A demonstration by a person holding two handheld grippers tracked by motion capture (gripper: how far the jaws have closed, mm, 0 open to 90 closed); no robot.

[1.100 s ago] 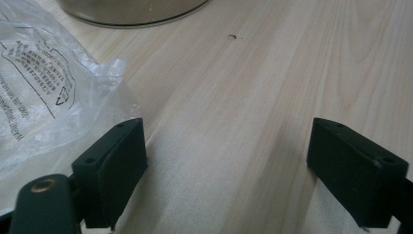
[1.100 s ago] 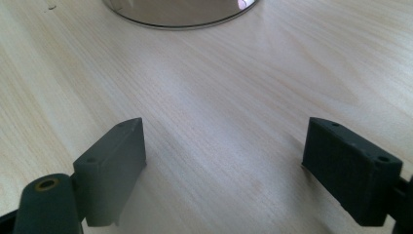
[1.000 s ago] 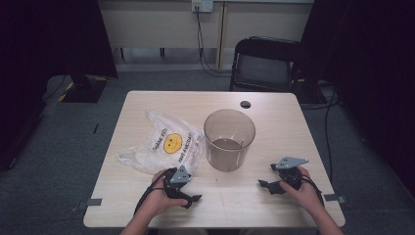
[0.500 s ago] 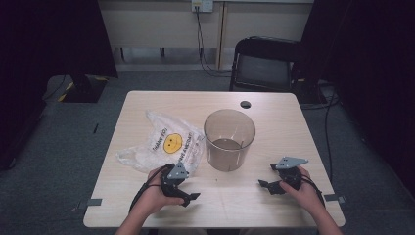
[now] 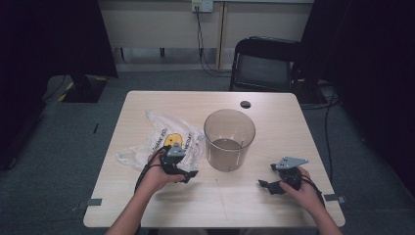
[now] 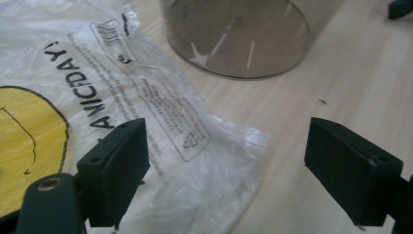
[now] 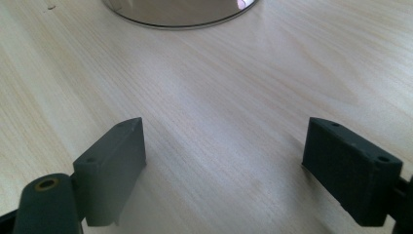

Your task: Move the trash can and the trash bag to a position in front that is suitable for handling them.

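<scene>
my left gripper [image 5: 188,175] covers the plastic bag's [image 5: 147,142] near edge — the bin's [image 7: 180,12] rim is cropped from my right gripper view.

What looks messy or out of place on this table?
Only the plastic bag looks untidy: it lies crumpled and flattened on the table left of the upright clear bin, not fitted inside it. The left claw hangs open over its corner. Nothing is spilled or broken.

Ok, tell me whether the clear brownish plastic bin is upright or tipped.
Upright: the clear brownish plastic bin stands on its base on the wooden table, open rim upward.
</scene>
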